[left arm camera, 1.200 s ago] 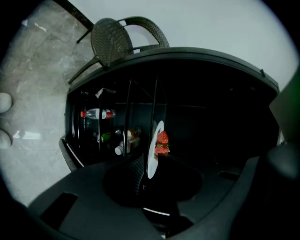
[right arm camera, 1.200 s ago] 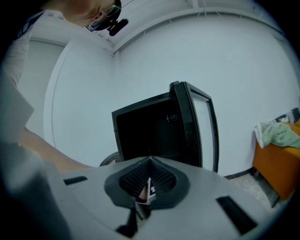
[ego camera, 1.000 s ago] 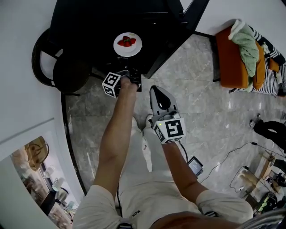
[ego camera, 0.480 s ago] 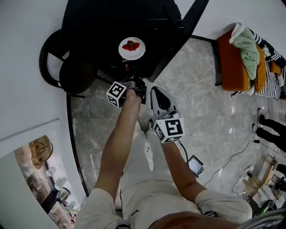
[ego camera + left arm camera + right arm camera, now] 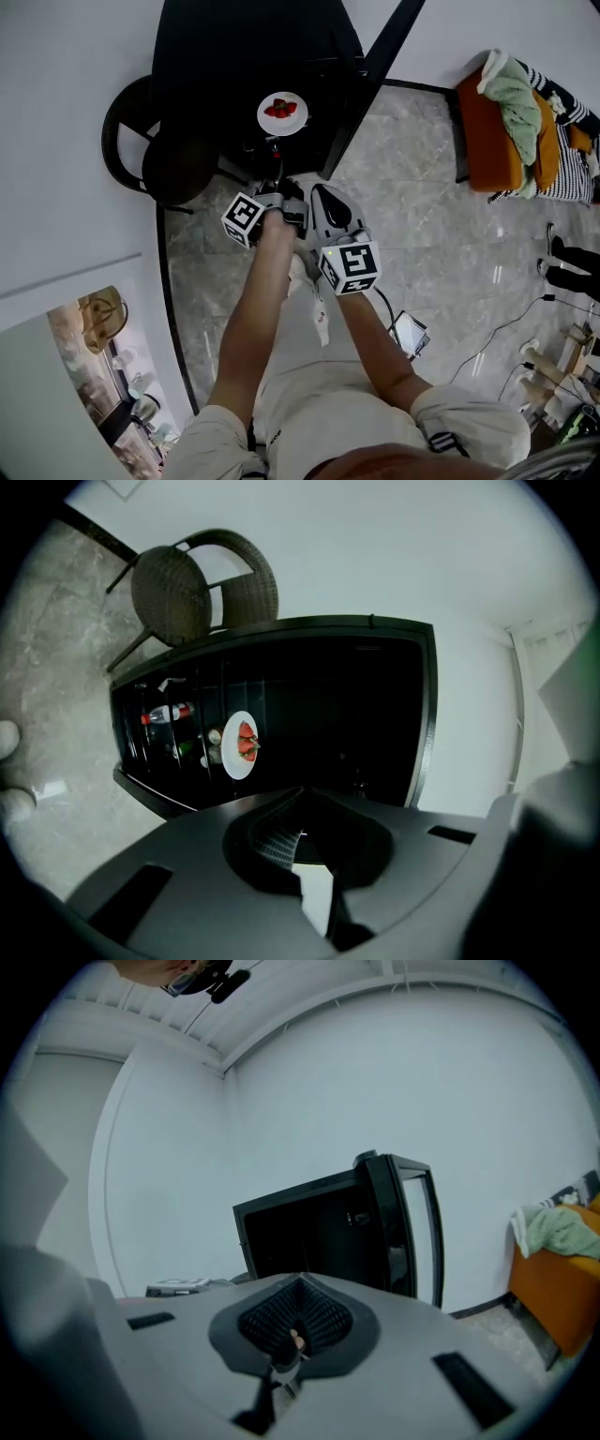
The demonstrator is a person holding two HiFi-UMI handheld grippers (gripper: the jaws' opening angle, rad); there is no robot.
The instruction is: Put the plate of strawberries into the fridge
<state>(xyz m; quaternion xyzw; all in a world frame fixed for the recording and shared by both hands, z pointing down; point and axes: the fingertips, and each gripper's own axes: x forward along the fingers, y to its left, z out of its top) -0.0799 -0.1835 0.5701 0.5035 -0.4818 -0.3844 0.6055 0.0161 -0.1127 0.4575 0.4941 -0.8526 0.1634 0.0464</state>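
White plate: the white round plate with red strawberries [image 5: 241, 745] already stood inside the black fridge [image 5: 253, 56], near some bottles [image 5: 167, 713], and nothing was touching it.
Door: the fridge's glass door [image 5: 420, 1232] was swung open, so I judge that closing it was the step left.
Risk, plate: the plate seemed to sit near the front of the opening. If so, a door pushed too fast could knock it and the strawberries could roll off.
Risk, chair: a dark woven chair [image 5: 173, 159] stood just beside the fridge. A wide swing of the left arm could hit it.
Risk, grippers: the two tools were almost touching, so one could bump the other when reaching for the door.
Left gripper [image 5: 300, 799]: its fingers [image 5: 187, 874] were pressed together with nothing between them, and it was aimed at the fridge's inside.
Right gripper [image 5: 298, 1283]: its fingers [image 5: 422, 1335] were also together and empty. It was pointed level at the wall and the open fridge.
Arms: both forearms reached forward and down from the body. The left was nearly straight and the right bent at the elbow, with both grippers over the grey stone floor [image 5: 422, 234] in front of the fridge.
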